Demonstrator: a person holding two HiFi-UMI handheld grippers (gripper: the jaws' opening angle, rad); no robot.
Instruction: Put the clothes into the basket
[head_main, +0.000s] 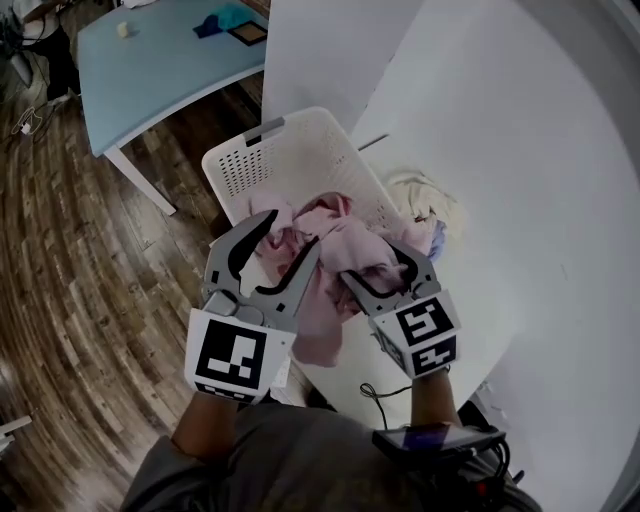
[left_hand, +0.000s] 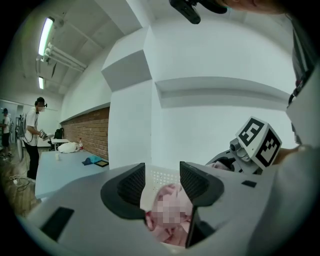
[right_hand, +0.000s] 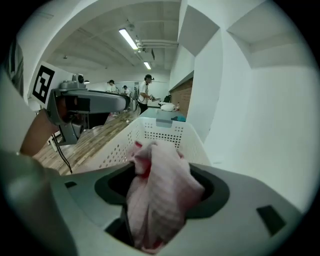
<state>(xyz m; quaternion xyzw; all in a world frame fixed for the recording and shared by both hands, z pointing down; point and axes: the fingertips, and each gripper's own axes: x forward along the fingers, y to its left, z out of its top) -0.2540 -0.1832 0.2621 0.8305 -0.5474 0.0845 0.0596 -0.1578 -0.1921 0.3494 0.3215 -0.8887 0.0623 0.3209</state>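
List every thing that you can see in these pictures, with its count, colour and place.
white table: one, white, at the right
blue table: one, light blue, top left, bearing a blue rag
basket: one, white, between the two tables
garment: one, pink, over the basket's near side
cloth: one, cream, on the white table
floor: brown wood, at the left
people: several, far off in both gripper views
left gripper: one, grey, jaws apart, garment showing between them
right gripper: one, grey, jaws apart, garment lying between them
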